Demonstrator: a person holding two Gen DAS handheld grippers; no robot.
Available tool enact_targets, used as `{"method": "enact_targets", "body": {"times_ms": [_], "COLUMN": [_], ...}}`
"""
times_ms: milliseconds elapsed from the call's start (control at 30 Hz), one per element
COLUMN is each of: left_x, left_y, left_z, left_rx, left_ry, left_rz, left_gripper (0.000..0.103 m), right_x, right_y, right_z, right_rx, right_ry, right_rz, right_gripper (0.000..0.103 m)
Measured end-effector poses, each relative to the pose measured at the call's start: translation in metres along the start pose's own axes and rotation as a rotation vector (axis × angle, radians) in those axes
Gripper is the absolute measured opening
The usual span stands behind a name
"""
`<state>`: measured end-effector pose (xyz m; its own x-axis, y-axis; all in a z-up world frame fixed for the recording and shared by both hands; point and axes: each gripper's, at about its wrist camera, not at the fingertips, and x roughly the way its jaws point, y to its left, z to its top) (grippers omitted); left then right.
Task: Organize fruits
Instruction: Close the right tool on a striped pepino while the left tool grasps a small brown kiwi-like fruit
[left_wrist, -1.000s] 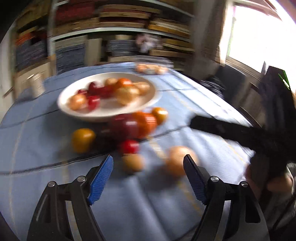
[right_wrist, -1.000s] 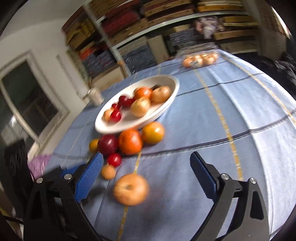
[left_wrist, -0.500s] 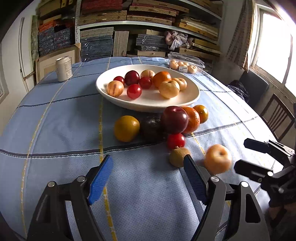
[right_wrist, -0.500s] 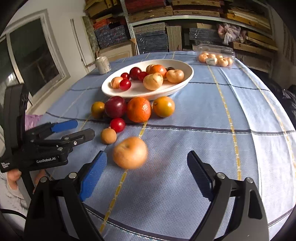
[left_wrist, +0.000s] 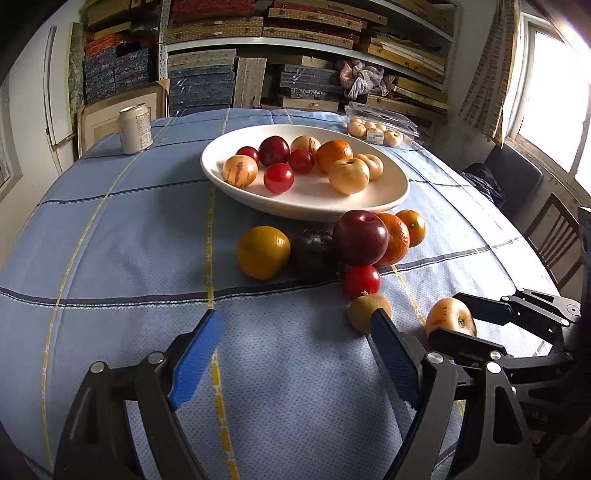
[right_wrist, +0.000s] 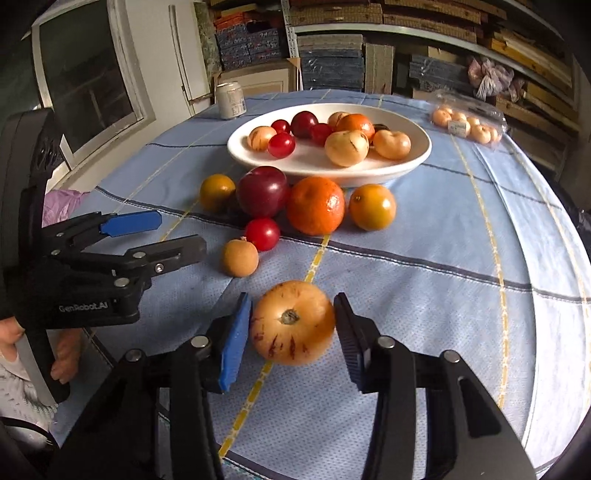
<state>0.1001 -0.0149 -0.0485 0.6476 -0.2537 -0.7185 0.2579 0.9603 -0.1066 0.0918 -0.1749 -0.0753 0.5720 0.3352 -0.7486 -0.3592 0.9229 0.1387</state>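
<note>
A pale orange streaked fruit (right_wrist: 291, 321) lies on the blue cloth near the table's front. My right gripper (right_wrist: 292, 297) is closing on it, and both pads touch its sides. The left wrist view shows the same fruit (left_wrist: 448, 317) between those fingers. My left gripper (left_wrist: 295, 321) hovers over bare cloth, its jaws opening with nothing between them. A small brown fruit (left_wrist: 369, 312) sits just past its right fingertip. The white plate (left_wrist: 388, 199) holds several fruits. In front of it lie a dark red plum (left_wrist: 360, 238), an orange (left_wrist: 397, 238) and a red tomato (left_wrist: 362, 282).
A drink can (left_wrist: 135, 127) stands at the back left and a clear pack of fruit (left_wrist: 380, 127) at the back right. A yellow fruit (left_wrist: 263, 252) and a dark plum (left_wrist: 314, 253) lie left of the pile. A chair (left_wrist: 554, 236) stands right of the table.
My right gripper has moved forward over the streaked fruit and its jaws have come in from wide open to the fruit's sides. The left gripper's view has steadied and barely shifted.
</note>
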Motion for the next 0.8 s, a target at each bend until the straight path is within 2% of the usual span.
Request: {"method": "enact_targets", "body": {"times_ms": [233, 367, 467, 500, 533, 633, 700, 800], "left_x": [-0.003, -0.004, 0.007, 0.012, 0.017, 0.031, 0.034, 0.037], "left_y": [-0.013, -0.034, -0.058, -0.064, -0.069, -0.070, -0.062, -0.057], "left_z": [-0.003, 0.000, 0.002, 0.003, 0.003, 0.004, 0.005, 0.006], "left_rx": [0.054, 0.112, 0.188, 0.206, 0.223, 0.212, 0.172, 0.143], "left_ry": [-0.012, -0.031, -0.017, -0.008, 0.010, 0.064, 0.084, 0.095], "left_rz": [-0.035, -0.080, -0.044, -0.037, -0.038, -0.061, -0.095, -0.105], "left_gripper": [0.084, 0.084, 0.081, 0.071, 0.053, 0.034, 0.034, 0.034], "right_x": [-0.002, -0.021, -0.029, -0.031, -0.034, -0.037, -0.038, -0.038], "right_y": [-0.008, -0.050, -0.081, -0.086, -0.090, -0.092, -0.092, -0.093], "right_z": [-0.002, -0.002, -0.004, -0.004, -0.004, -0.004, -0.004, -0.005], "right_rx": [0.032, 0.190, 0.317, 0.341, 0.353, 0.359, 0.360, 0.359], "right_ry": [-0.010, -0.100, -0.143, -0.155, -0.166, -0.177, -0.178, -0.176], "right_rz": [0.027, 0.058, 0.071, 0.076, 0.080, 0.090, 0.100, 0.113], "right_gripper": [0.044, 0.044, 0.044, 0.044, 0.044, 0.044, 0.044, 0.044]}}
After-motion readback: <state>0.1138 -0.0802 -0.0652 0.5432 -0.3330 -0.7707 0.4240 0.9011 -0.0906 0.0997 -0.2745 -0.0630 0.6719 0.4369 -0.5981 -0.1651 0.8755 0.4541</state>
